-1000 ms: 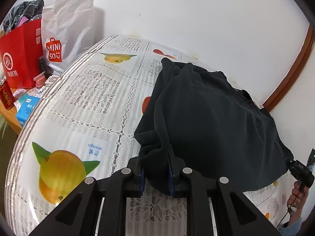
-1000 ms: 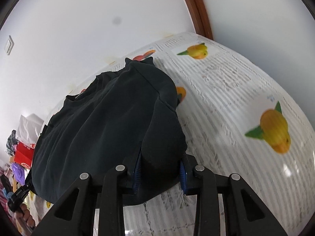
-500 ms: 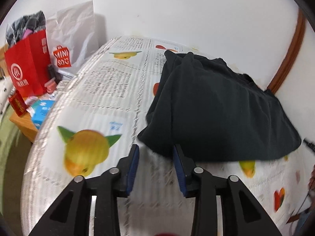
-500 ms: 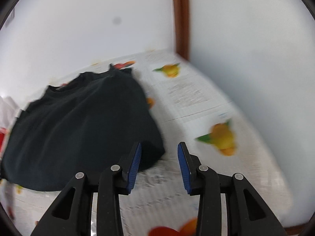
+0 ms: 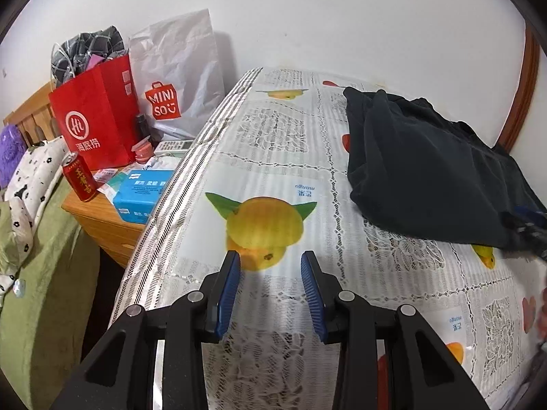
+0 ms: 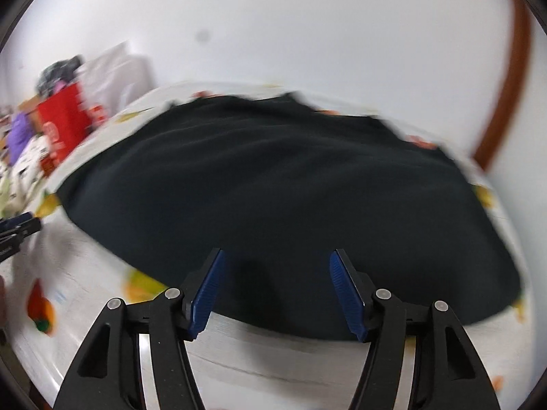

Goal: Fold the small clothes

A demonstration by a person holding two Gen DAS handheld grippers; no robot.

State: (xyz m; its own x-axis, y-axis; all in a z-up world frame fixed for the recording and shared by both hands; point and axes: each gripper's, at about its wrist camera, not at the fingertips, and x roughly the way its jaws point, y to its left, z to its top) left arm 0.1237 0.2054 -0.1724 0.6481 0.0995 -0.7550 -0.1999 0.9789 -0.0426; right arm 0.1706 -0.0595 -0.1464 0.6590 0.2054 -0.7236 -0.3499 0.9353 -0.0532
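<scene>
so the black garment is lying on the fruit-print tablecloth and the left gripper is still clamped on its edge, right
Not quite. The black garment does lie on the fruit-print tablecloth, but the left gripper is not clamped on it. The left wrist view shows its jaws apart with only tablecloth between them, the garment lying clear of them, further back and to the right.

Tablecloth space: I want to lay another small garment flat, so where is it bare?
Bare tablecloth lies between the dark garment and the table's edge by the bedside stand; also the near strip before the left gripper. The stand is crowded.
</scene>
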